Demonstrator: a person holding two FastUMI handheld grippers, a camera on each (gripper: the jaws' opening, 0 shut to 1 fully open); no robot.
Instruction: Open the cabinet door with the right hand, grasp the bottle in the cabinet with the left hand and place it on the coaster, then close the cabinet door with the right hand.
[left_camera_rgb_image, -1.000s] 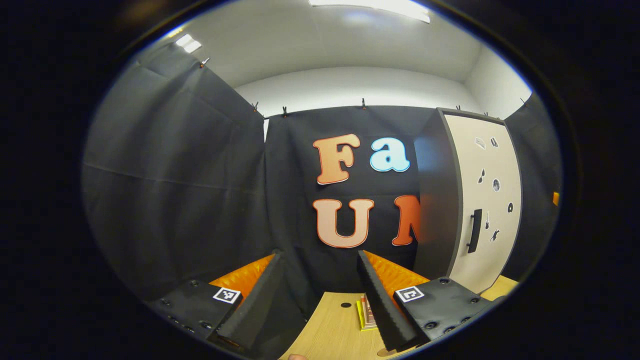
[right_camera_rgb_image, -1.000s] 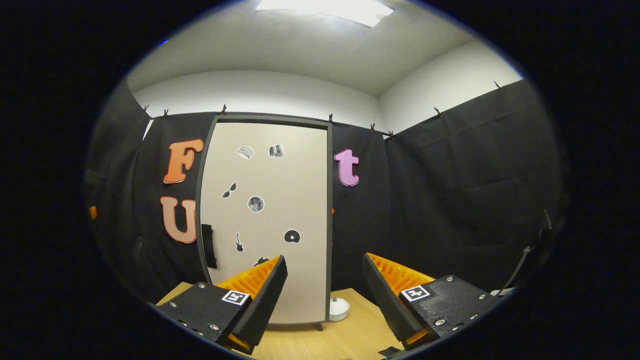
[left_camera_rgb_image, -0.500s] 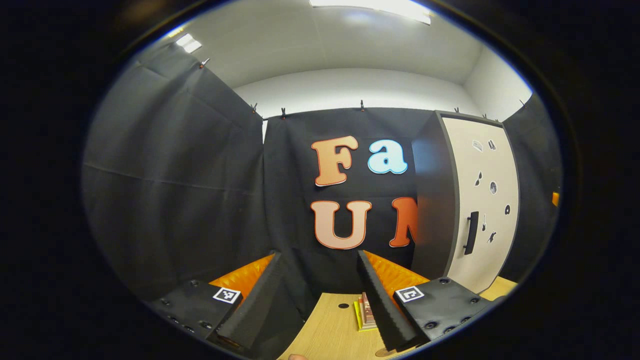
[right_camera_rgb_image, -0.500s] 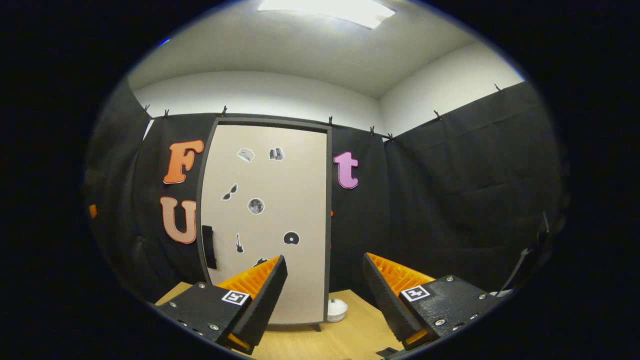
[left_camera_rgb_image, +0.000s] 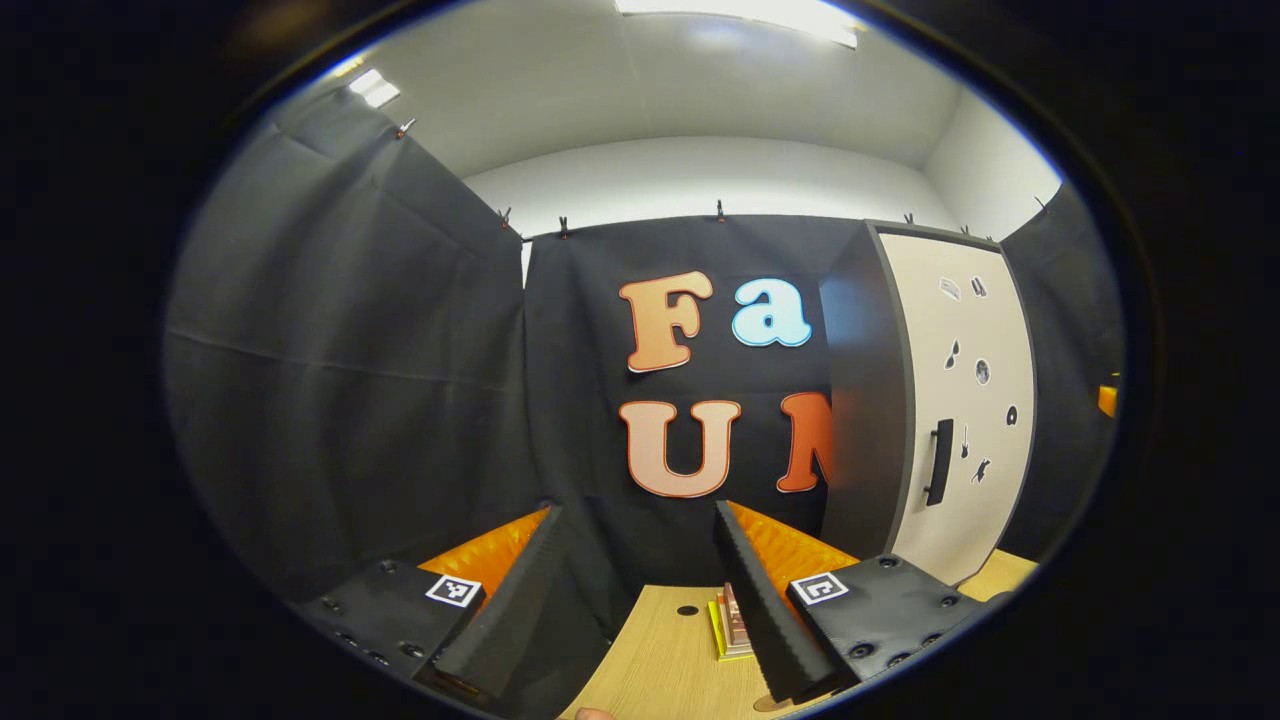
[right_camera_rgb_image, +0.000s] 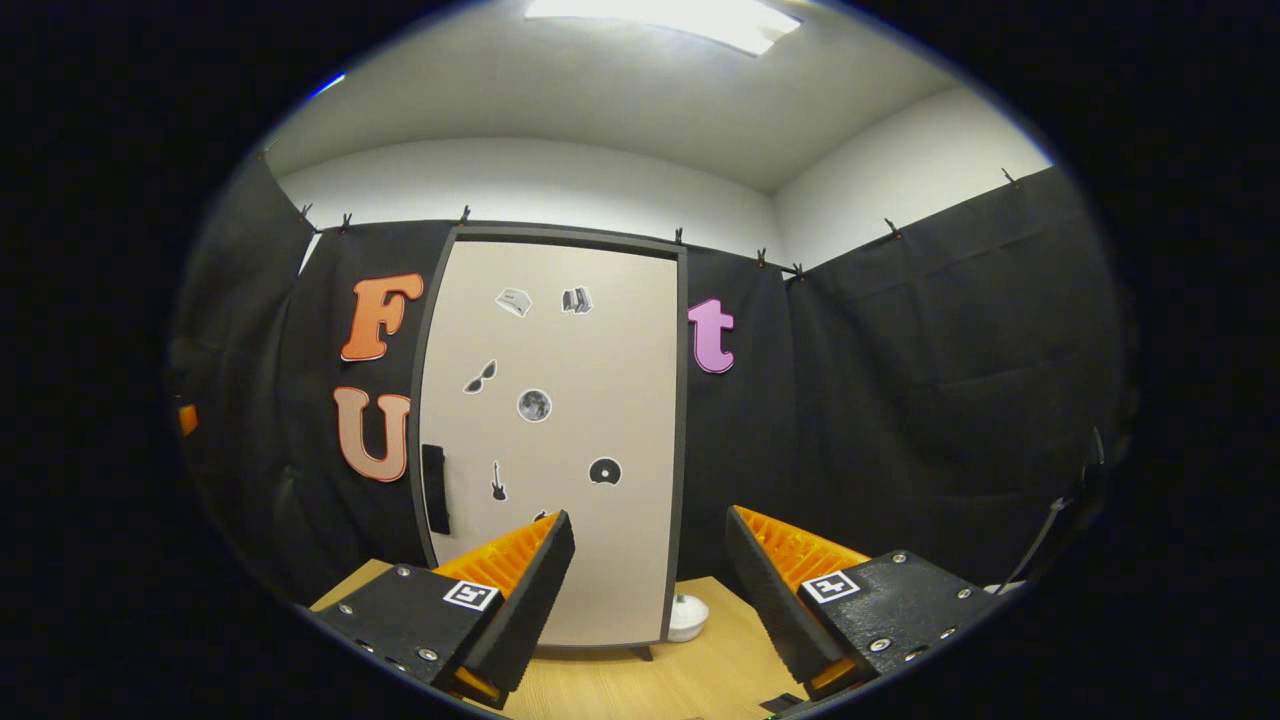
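The cabinet (right_camera_rgb_image: 560, 440) stands upright on the wooden table, its beige door shut, with a dark vertical handle (right_camera_rgb_image: 434, 488) at the door's left edge. My right gripper (right_camera_rgb_image: 650, 520) is open and holds nothing, a short way in front of the door's lower right part. In the left gripper view the cabinet (left_camera_rgb_image: 955, 420) stands off to the right, its handle (left_camera_rgb_image: 939, 462) facing me. My left gripper (left_camera_rgb_image: 637, 515) is open and holds nothing, facing the cloth wall left of the cabinet. The shut door hides whatever is inside.
A small flat stack with a yellow edge (left_camera_rgb_image: 732, 625) lies on the table (left_camera_rgb_image: 665, 660) by my left gripper's right finger. A small dark spot (left_camera_rgb_image: 687, 610) marks the tabletop. A white rounded object (right_camera_rgb_image: 686, 617) sits by the cabinet's right foot.
The cabinet has slid slightly right in the right gripper view and slightly left in the left gripper view. Both grippers stay open.
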